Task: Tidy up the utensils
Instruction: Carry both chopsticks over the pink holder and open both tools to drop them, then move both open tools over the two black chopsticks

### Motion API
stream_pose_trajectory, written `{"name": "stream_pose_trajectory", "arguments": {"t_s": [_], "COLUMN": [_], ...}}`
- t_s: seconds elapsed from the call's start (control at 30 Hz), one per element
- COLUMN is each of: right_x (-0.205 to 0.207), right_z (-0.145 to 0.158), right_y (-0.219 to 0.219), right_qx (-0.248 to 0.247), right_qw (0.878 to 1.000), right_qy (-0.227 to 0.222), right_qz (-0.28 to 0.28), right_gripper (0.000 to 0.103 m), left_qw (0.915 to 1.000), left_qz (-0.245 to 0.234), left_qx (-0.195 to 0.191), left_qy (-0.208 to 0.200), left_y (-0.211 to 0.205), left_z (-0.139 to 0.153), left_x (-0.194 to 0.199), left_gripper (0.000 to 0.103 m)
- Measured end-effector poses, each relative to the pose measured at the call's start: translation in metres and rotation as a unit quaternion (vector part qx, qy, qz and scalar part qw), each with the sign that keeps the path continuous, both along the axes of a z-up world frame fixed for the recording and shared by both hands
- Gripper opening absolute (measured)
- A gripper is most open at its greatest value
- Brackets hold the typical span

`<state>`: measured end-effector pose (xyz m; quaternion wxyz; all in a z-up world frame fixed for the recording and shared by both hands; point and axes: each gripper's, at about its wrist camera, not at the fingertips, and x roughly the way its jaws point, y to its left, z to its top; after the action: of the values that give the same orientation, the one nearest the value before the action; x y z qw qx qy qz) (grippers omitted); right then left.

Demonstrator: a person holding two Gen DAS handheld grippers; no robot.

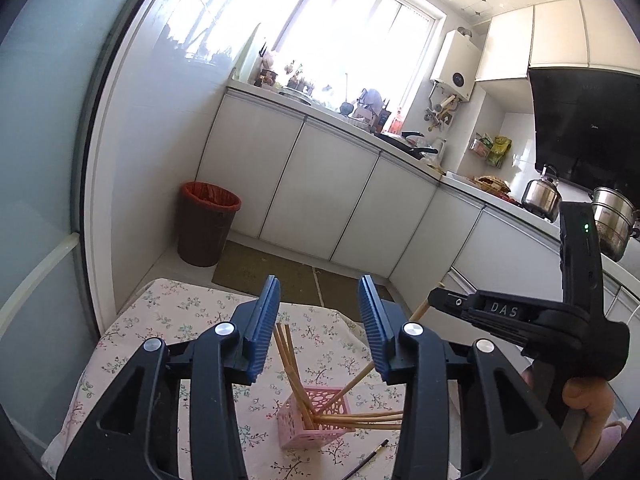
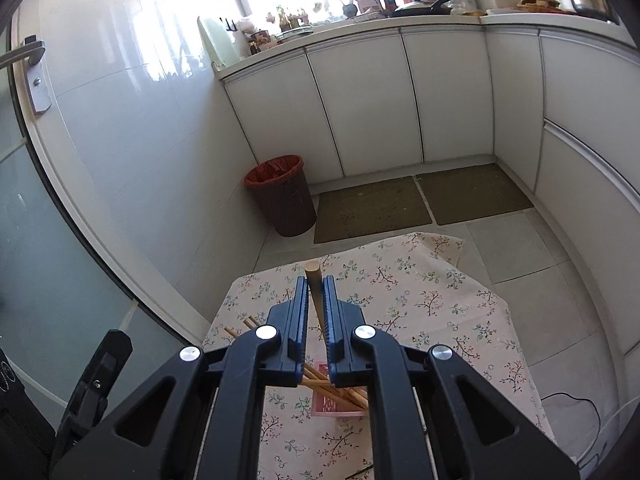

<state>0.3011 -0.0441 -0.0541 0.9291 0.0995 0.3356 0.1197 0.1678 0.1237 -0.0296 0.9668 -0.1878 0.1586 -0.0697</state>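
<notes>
A pink lattice holder stands on the floral tablecloth with several wooden chopsticks leaning out of it. My left gripper hovers above and behind the holder, open, with nothing between its blue pads. My right gripper comes in from the right, shut on a wooden chopstick that slants down toward the holder. In the right wrist view the right gripper pinches that chopstick upright above the pink holder. A dark chopstick lies on the cloth near the front.
A brown waste bin stands on the floor beyond the table, beside white cabinets and two floor mats. A glass door runs along the left. The table's far edge drops to tiled floor.
</notes>
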Motion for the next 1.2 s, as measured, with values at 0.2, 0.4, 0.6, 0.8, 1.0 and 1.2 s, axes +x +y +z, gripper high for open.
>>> {"name": "stream_pose_trajectory", "arguments": {"t_s": [0.2,0.4,0.6,0.8,1.0,1.2], "right_x": [-0.013,-0.027,-0.047,-0.07,-0.091,-0.113], "right_z": [0.006,0.014,0.017,0.014,-0.004,-0.052], "right_y": [-0.002,-0.013,-0.031,-0.06,-0.102,-0.163], "right_qx": [0.002,0.003,0.009,0.022,0.052,0.087], "right_qw": [1.0,1.0,0.999,0.998,0.991,0.979], "right_qy": [-0.01,-0.017,-0.022,-0.026,-0.018,0.034], "right_qz": [-0.004,-0.016,-0.031,-0.055,-0.118,-0.181], "right_gripper": [0.036,0.036,0.04,0.062,0.093,0.096], "left_qw": [1.0,0.9999,0.9995,0.9986,0.9978,0.9896], "left_qz": [-0.001,-0.006,-0.012,-0.018,-0.007,-0.048], "left_qx": [0.005,0.014,0.03,0.05,0.065,0.1], "left_qy": [0.0,0.0,-0.002,0.0,0.013,0.091], "left_y": [-0.001,-0.008,-0.022,-0.042,-0.058,-0.074], "left_z": [0.002,0.007,0.013,0.014,0.002,-0.037], "left_x": [-0.005,-0.009,-0.018,-0.027,-0.036,-0.03], "left_gripper": [0.045,0.048,0.054,0.072,0.096,0.096]}}
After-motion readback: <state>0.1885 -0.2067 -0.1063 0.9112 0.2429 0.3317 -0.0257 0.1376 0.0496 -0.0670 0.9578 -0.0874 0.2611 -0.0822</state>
